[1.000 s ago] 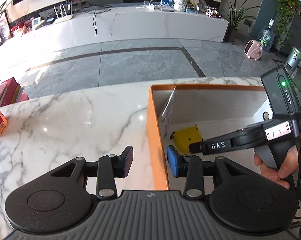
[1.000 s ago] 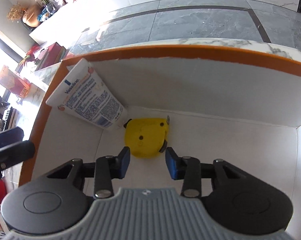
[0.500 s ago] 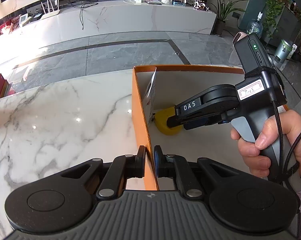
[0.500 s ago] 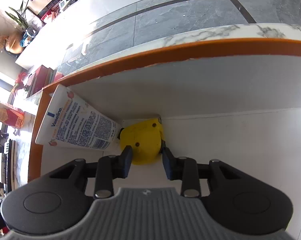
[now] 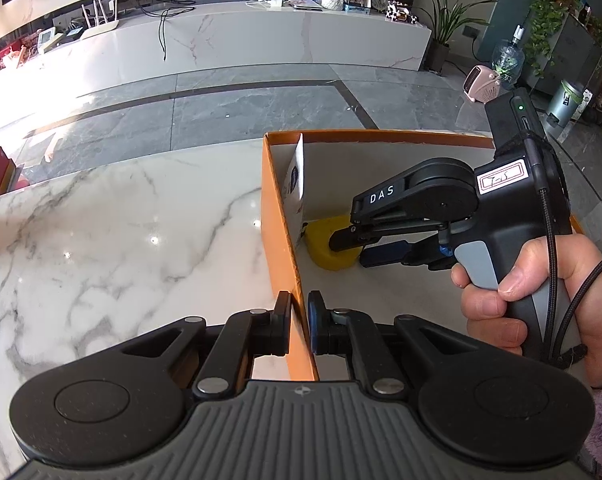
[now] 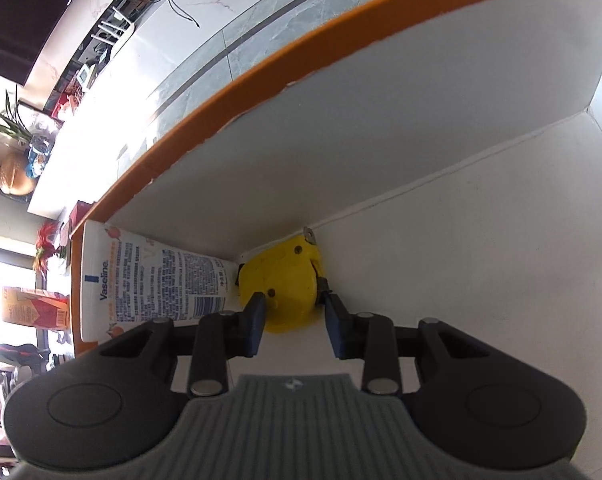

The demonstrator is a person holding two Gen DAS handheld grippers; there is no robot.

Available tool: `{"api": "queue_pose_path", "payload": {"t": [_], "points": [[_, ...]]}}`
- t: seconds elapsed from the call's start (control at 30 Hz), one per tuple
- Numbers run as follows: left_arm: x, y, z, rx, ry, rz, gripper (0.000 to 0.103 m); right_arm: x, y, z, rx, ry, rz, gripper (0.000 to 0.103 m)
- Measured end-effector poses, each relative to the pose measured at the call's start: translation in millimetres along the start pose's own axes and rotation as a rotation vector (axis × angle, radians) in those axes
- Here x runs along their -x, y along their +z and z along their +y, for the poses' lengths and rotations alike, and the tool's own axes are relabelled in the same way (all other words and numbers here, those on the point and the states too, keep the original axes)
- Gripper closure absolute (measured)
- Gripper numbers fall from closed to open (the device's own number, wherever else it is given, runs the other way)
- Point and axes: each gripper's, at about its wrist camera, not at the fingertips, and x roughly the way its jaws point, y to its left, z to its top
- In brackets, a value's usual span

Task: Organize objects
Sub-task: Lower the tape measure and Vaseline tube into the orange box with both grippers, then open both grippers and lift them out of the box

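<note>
Left gripper [image 5: 299, 322] jaws nearly closed; right gripper [image 6: 293, 322], hand-held [image 5: 541, 304], jaws part-open, pointing down.

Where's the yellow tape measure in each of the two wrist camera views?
Left wrist: yellow tape measure right of centre, inside the box, partly behind the right gripper.
Right wrist: yellow tape measure centre, between the fingers.
Shared landmark: the white Vaseline tube leaning beside it against the orange box wall.

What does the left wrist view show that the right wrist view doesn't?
Only the left wrist view shows the left gripper clamped on the orange box wall, and the hand holding the right gripper. Only the right wrist view shows the Vaseline tube's printed face. Both show the yellow tape measure in the corner.
</note>
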Motion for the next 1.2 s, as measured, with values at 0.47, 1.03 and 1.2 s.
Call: {"api": "queue_pose_path", "payload": {"t": [0.47, 1.03, 1.2], "points": [[3, -2, 1, -0.009, 0.001, -0.004, 0.092, 4, -4, -4, -0.006, 0.024, -0.018, 0.070], [119, -45, -44, -0.090, 0.005, -0.181, 0.075, 162, -96, 18, 0.495, 0.155, -0.145, 0.069], [136, -89, -66, -0.148, -0.130, -0.138, 0.075, 212, -158, -14, 0.596, 0.156, -0.205, 0.069]]}}
